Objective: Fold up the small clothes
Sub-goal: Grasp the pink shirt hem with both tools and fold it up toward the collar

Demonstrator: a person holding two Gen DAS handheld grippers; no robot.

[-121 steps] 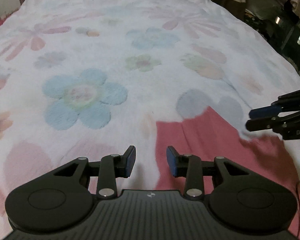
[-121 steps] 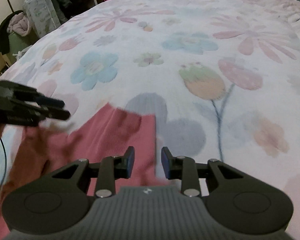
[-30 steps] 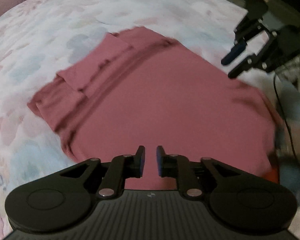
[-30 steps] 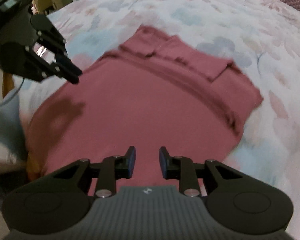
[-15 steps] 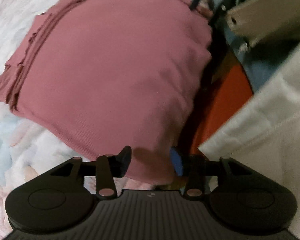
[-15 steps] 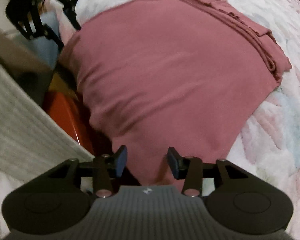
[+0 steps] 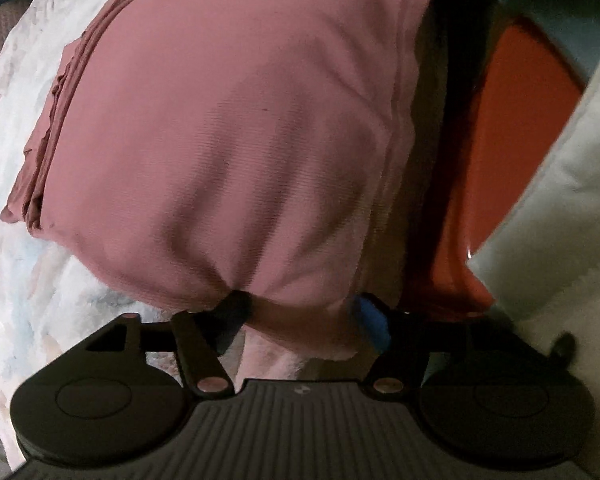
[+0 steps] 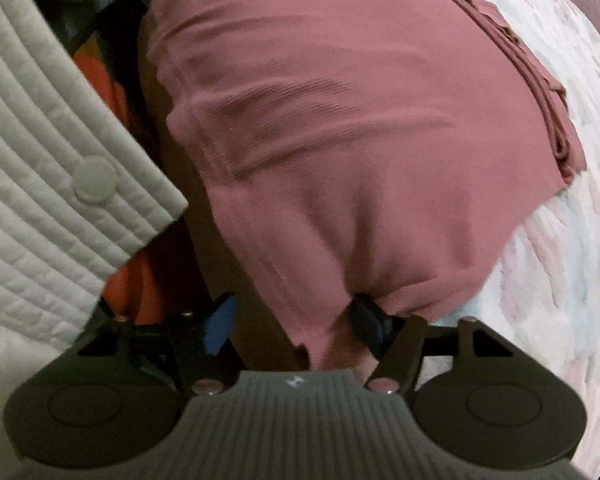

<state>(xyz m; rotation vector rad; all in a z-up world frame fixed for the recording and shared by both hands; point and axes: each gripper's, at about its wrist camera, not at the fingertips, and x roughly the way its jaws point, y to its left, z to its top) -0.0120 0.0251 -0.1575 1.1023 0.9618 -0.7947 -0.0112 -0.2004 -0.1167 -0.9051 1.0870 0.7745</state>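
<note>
Garment: a dusty-pink ribbed knit top (image 7: 228, 128) is lying on the bed, its far side folded into stacked layers and its near edge hanging over the edge of the mattress toward the cameras.
Bed cover: a white floral quilt (image 7: 16, 280) is showing beside and beyond the top; in the right wrist view it is running along the right side (image 8: 572, 264).
Left gripper: the left gripper (image 7: 302, 322) is pointing steeply down at the near corner of the top, and its jaws are opening; a bunched bit of the hanging hem is sitting between them, with the black finger pushing up into the cloth and the blue pad (image 7: 370, 322) standing just clear of it.
Right gripper: the right gripper (image 8: 296, 324) is pointing steeply down at the other near corner, and its jaws are also opening; the hem is drooping between them, the black finger touching the fabric from below while the blue pad (image 8: 219, 322) is standing apart from it.
Grip: neither pair of pads is pressing the cloth.
Beside the bed: an orange object (image 7: 512, 128) is lying in the dark gap below the mattress edge.
Person: a white quilted sleeve with a round button (image 8: 94, 180) is crossing the left of the right wrist view; pale cloth (image 7: 560, 208) is filling the right of the left wrist view.
</note>
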